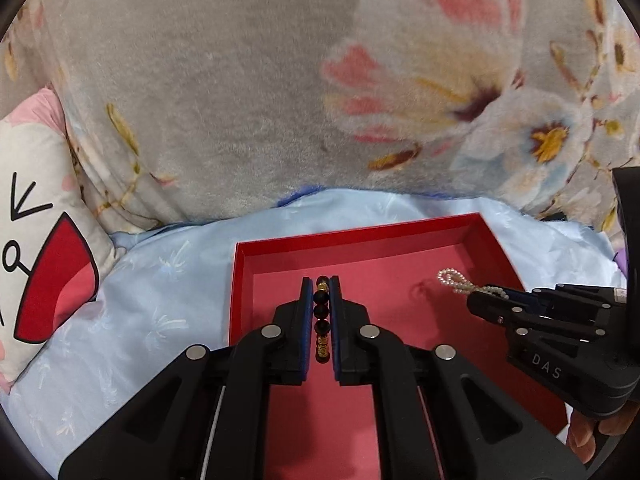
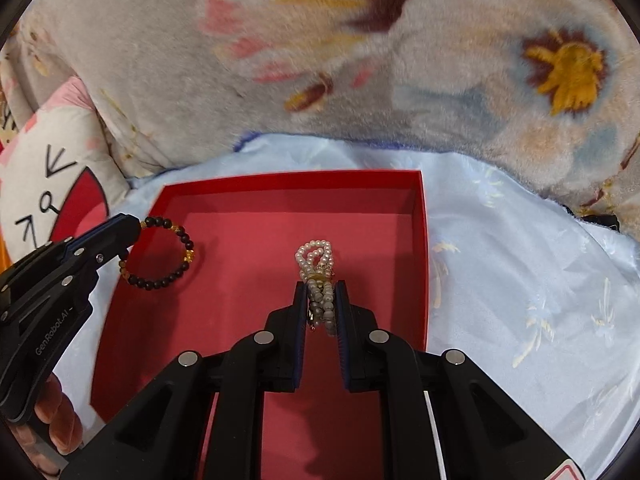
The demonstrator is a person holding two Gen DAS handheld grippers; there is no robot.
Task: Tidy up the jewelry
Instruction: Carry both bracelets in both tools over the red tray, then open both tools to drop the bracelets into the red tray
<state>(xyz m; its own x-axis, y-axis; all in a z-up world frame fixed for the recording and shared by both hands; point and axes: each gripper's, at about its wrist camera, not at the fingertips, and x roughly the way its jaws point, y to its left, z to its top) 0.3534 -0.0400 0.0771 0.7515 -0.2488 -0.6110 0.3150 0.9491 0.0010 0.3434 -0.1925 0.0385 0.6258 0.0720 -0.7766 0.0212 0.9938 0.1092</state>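
A shallow, open red cardboard box with a pinkish-red floor is seen lying on a pale blue satin cloth. Behind the cloth, a plush grey blanket printed with large pink, white and yellow flowers is heaped up, and a white cushion with a red and black cartoon print is propped at the far left.

The left gripper is held over the left part of the box, and its jaws are nearly closed on a round bracelet of dark beads with a few golden beads. In the left wrist view the bracelet is seen edge-on between the 2 blue pads; in the right wrist view it is shown hanging as an open ring from the fingertips, above the box floor near its left wall.

The right gripper is held over the middle of the box, and its jaws are nearly closed on a bunched bracelet of small white pearls. A loop of pearls is seen sticking out past the fingertips, and a small golden fitting is visible among the strands.

Fingers of the person's hand are seen wrapped under the left gripper's handle.
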